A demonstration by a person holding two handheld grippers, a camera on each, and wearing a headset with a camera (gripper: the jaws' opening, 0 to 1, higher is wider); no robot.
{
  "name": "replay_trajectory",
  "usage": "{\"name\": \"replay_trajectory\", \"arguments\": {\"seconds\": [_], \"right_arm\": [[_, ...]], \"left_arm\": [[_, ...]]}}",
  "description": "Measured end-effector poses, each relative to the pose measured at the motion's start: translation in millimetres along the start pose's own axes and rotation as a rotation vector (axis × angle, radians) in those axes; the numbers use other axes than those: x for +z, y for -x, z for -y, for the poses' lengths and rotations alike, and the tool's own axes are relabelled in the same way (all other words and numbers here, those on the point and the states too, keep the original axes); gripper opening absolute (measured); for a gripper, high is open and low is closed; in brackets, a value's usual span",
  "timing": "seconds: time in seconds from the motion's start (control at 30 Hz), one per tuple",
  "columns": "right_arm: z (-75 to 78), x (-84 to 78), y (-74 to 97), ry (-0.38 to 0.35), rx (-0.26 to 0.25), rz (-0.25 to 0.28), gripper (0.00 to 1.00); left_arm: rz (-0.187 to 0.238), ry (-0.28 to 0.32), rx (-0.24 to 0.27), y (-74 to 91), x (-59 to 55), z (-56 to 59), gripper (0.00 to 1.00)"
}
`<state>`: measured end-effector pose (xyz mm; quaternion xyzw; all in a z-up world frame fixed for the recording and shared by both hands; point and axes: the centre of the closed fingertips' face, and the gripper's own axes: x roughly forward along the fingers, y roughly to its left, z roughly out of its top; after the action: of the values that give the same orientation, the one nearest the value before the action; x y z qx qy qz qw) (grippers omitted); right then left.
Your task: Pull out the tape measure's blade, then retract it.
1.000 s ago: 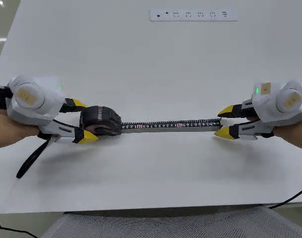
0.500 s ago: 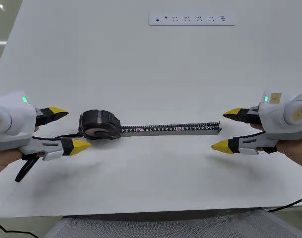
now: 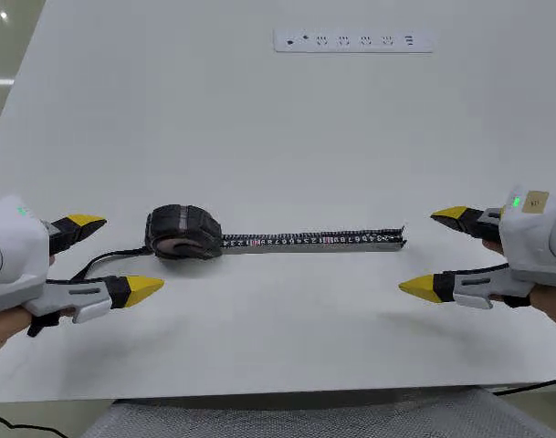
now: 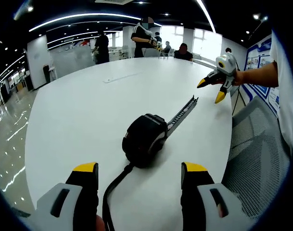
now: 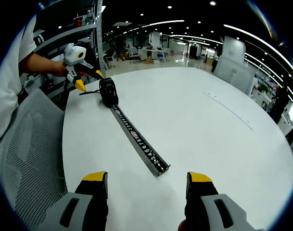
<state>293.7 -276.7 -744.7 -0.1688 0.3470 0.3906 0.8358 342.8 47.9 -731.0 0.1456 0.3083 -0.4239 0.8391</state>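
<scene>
Spanning the head view, the white table (image 3: 259,128) bore the tape measure (image 3: 197,241) near its front edge, between the two tools. The left gripper (image 3: 130,252) hung just beside the case with its jaws spread, holding nothing. The right gripper (image 3: 419,251), likewise spread and empty, hung just past the blade's tip. The black case (image 3: 177,228) sat with its strap (image 3: 90,266) trailing toward the left gripper. The blade (image 3: 314,240) lay flat, drawn out to the right, touching neither tool. Pulling out looked done, so retracting seemed the step in hand. That likely called for the left gripper to pinch the case and the right to guide the tip home
</scene>
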Motion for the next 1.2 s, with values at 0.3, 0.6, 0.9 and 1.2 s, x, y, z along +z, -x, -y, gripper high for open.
{"name": "replay_trajectory", "arguments": {"seconds": [0.3,0.6,0.9,1.2], "right_arm": [[-2.7,-1.3,11.1,-0.03,-0.037,0.021,0.68],[-8.8,-5.9,22.8,-0.072,-0.058,0.037,0.71],[-19.3,-13.4,32.2,-0.095,-0.066,0.04,0.74],[-28.3,-22.3,39.0,-0.113,-0.083,0.059,0.79]], "left_arm": [[0.02,0.005,0.041,13.6,-11.5,12.0,0.7],[0.04,0.033,0.067,24.0,-17.6,21.9,0.74],[0.037,0.075,0.072,35.3,-26.5,30.3,0.78],[0.036,0.119,0.088,46.0,-37.7,38.5,0.82]]}}
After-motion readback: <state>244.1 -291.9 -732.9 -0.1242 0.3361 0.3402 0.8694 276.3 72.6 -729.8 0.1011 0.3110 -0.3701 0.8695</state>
